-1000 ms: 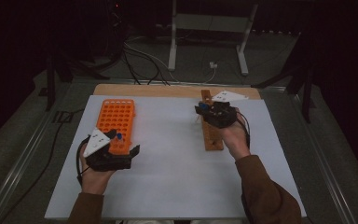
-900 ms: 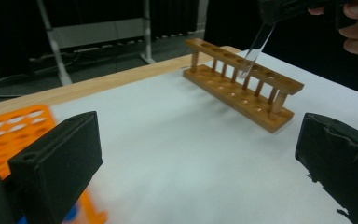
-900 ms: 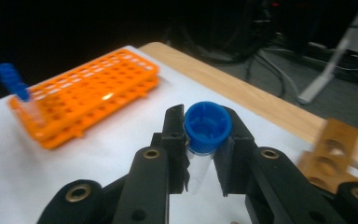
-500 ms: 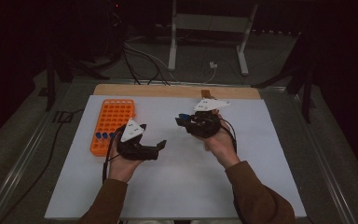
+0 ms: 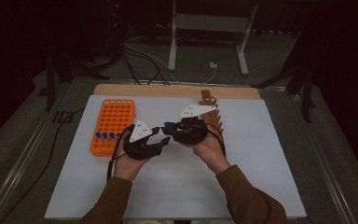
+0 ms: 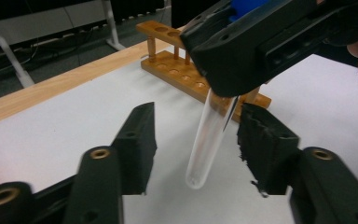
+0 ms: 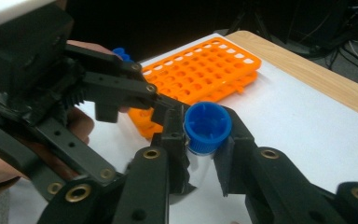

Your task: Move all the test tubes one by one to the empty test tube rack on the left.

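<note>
A clear test tube (image 6: 209, 140) with a blue cap (image 7: 208, 123) hangs upright over the middle of the white mat. My right gripper (image 7: 205, 142) is shut on it just under the cap. In the high view the blue cap (image 5: 169, 125) shows at the tip of the right gripper (image 5: 168, 129). My left gripper (image 6: 196, 112) faces it, and its jaws have just been closing. The tube's lower half stands between them with a gap on each side. From above, the left gripper (image 5: 164, 138) sits just left of the right one.
An orange tube rack (image 5: 114, 122) lies at the left of the mat (image 5: 261, 177), with blue-capped tubes (image 5: 105, 136) in its near row. A wooden tube rack (image 5: 211, 113) stands behind the right hand. Cables and a metal stand (image 5: 205, 37) lie beyond the table.
Both hands have come together over the mat's middle. The right carried the tube left from the wooden rack; the left came right from the orange rack and narrowed its jaws around the tube.
</note>
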